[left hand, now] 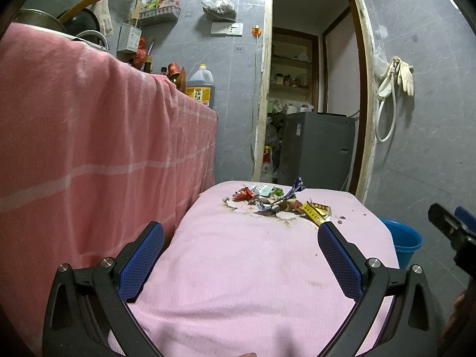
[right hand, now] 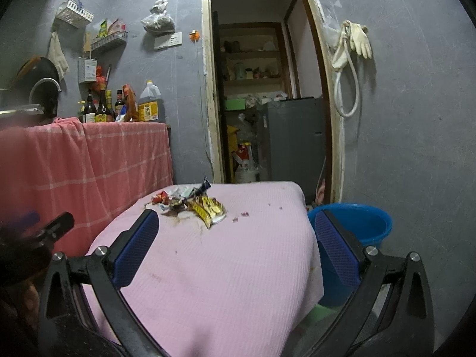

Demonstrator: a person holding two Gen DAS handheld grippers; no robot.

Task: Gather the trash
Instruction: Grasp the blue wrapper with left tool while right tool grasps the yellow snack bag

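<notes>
From the left wrist, my left tool [left hand: 241, 255] hangs with fingers spread wide, empty, over the near pink tabletop [left hand: 238, 297]; the trash pile [left hand: 276, 200] lies at the far end.

From the right wrist, my right tool [right hand: 236, 250] is likewise apart and empty, with the blue bucket [right hand: 366, 223] beside the tabletop. I judge nothing collected yet; next I must reach forward to the yellow wrapper [right hand: 208, 208].

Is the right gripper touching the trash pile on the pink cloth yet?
Apart. The right wrist view shows the right gripper with jaws open and bare pink cloth between its fingertips and the trash pile.
</notes>
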